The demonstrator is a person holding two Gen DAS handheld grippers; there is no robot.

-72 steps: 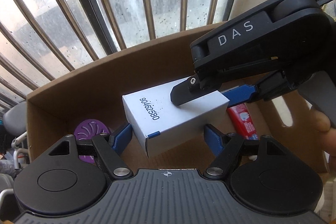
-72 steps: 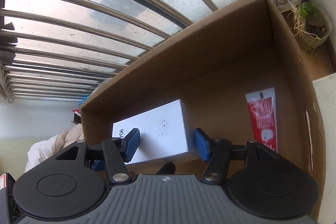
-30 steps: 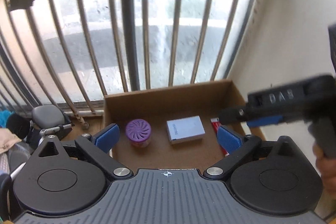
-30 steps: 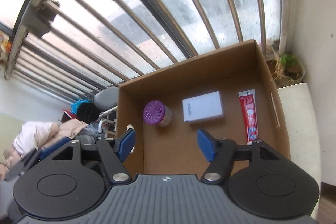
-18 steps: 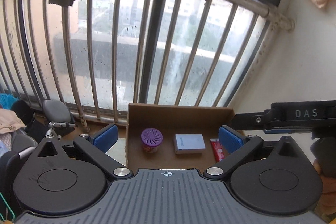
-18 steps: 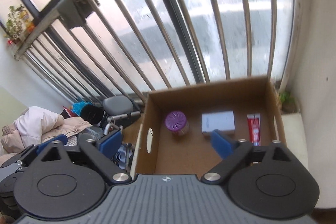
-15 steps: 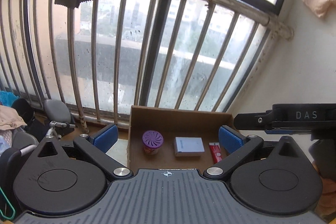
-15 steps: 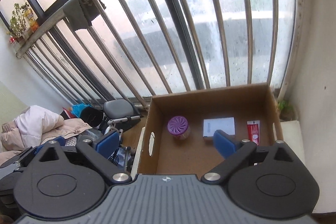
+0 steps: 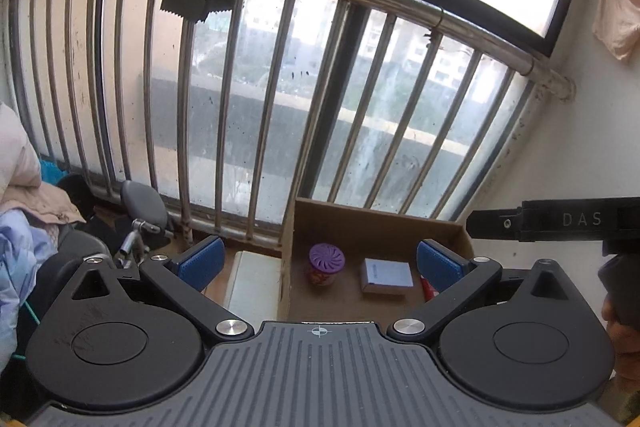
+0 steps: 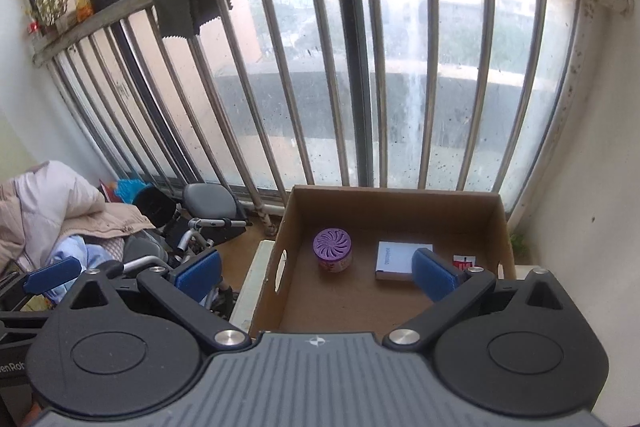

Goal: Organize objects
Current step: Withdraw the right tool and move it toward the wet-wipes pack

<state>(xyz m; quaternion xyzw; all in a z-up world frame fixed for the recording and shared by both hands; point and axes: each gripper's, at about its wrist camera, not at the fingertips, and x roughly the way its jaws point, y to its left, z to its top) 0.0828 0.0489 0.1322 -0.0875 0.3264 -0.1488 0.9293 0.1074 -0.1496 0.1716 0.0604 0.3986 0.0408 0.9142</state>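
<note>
An open cardboard box (image 10: 400,205) stands by the window rail; it also shows in the left wrist view (image 9: 372,223). Inside sit a purple-lidded jar (image 10: 332,250), a white carton (image 10: 400,260) and a red tube (image 10: 464,262), partly hidden by my finger. The left wrist view shows the jar (image 9: 326,263), the carton (image 9: 387,275) and a sliver of the tube (image 9: 427,289). My left gripper (image 9: 318,261) is open and empty, high above the box. My right gripper (image 10: 316,269) is open and empty, also well above it, and shows in the left wrist view (image 9: 560,225).
A metal window railing (image 10: 360,87) runs behind the box. A white wall (image 10: 592,187) is at the right. Clothes (image 10: 52,211) and a folded wheeled frame with a grey seat (image 10: 208,203) crowd the left. A pale slab (image 9: 252,283) lies left of the box.
Both grippers have let go of the white carton, which now lies in the box, and have pulled up and back, jaws wide open. The box now looks small and far.
</note>
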